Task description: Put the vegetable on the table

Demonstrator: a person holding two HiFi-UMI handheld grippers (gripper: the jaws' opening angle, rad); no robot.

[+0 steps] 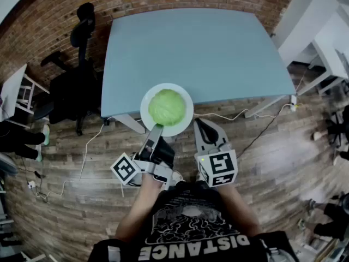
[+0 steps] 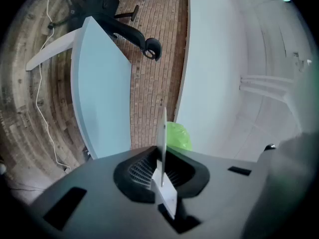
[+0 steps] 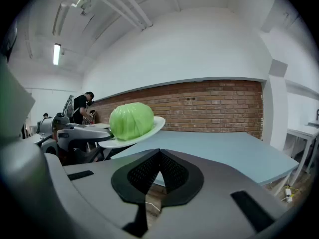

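Looking down from the head view, the left claw (image 1: 158,127) is pinching the near rim of a round white plate (image 1: 186,120). A pale green head of cabbage (image 1: 167,107) sits in the middle of that plate. From up there the plate overlaps the near edge of the light blue rectangular counter (image 1: 196,53), half over the top and half over the wooden plank floor (image 1: 272,162). You can't judge from that angle whether it's resting on anything.

The right claw's own view sorts that out: the plate hangs in the air, tilted, clear of the counter top, with the cabbage riding on it. It also shows a red brick wall (image 3: 209,106) behind the counter.

The left claw's view shows the plate edge-on (just a thin white blade), clamped between the ribbed pads, with a bit of cabbage peeking past it on the right.

The right claw (image 1: 200,123) hovers just beside the plate, not touching it. Its own view shows the tips pressed together with nothing between them.

Only the head view shows the black office chair (image 1: 76,89), off the counter's left end.
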